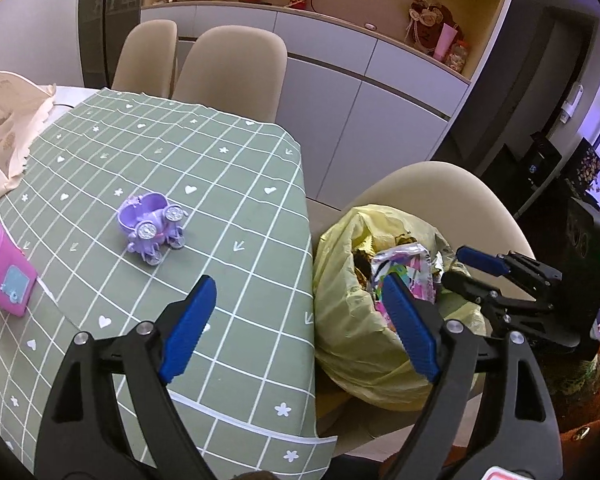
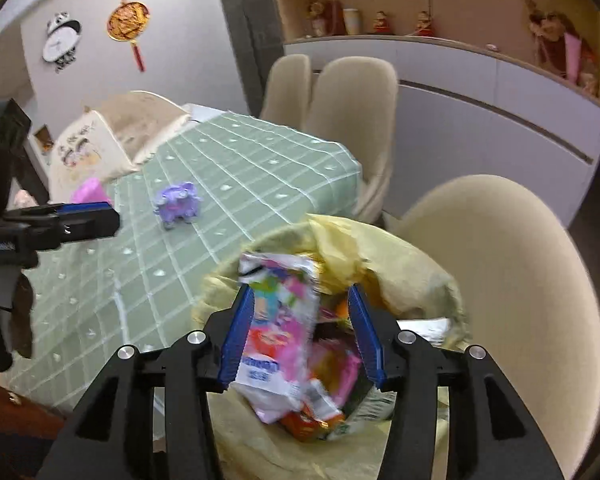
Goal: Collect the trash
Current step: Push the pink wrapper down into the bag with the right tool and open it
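A yellow plastic trash bag (image 1: 340, 340) (image 2: 412, 272) sits open on a beige chair (image 2: 500, 280) beside the table, holding several colourful wrappers. My right gripper (image 2: 300, 292) (image 1: 458, 266) hovers over the bag's mouth, open. A pink and white snack wrapper (image 2: 280, 320) (image 1: 404, 268) hangs blurred between its blue pads, lying against the left one and clear of the right one. My left gripper (image 1: 298, 284) (image 2: 104, 216) is open wide and empty, spanning the table's edge and the bag.
The table wears a green checked cloth (image 1: 220, 200). On it stand a purple toy carriage (image 1: 152, 228) (image 2: 178, 202), a pink container (image 1: 0, 268) and a cream cloth bag (image 1: 4, 128). Two more beige chairs (image 1: 228, 72) line the far side, before white cabinets.
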